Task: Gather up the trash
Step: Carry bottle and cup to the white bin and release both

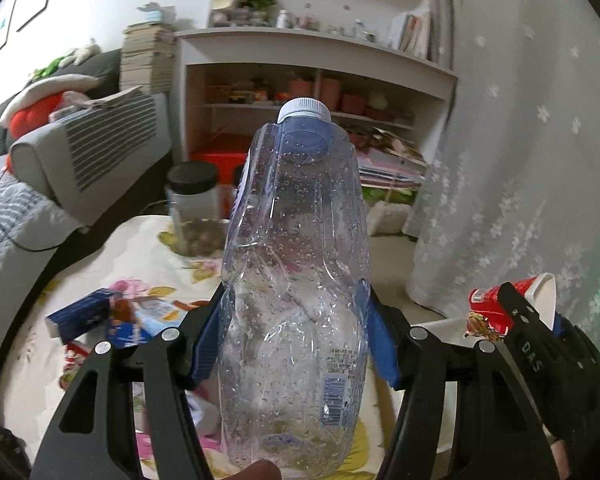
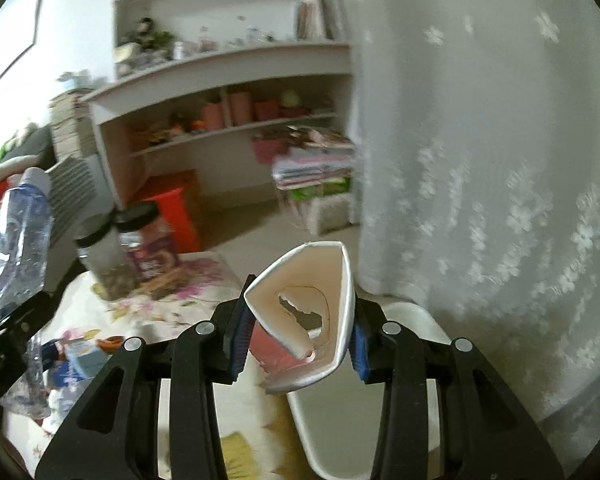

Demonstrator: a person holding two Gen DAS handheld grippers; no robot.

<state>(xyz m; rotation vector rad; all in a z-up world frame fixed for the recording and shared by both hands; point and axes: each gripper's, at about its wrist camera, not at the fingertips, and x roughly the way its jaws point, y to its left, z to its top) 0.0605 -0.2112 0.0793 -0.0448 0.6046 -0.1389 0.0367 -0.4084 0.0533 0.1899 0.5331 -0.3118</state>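
Left gripper (image 1: 296, 340) clamps a crushed bottle (image 1: 296, 280) mid-frame; right gripper (image 2: 300, 340) squeezes a torn cup (image 2: 304, 320) flat, probably headed for the white bin (image 2: 412, 320) lower right.

Right gripper (image 2: 300, 336) clamps a squashed white paper cup (image 2: 332, 280), blue pads pressing both sides, torn bottom facing the lens. White bin (image 2: 416, 320) sits below and behind the cup, against the flowered curtain (image 2: 480, 160) at 3 o'clock. At 9 o'clock the plastic bottle (image 2: 16, 232); two black-lidded jars (image 2: 120, 248) at 10 o'clock on the floral tablecloth (image 2: 172, 304).
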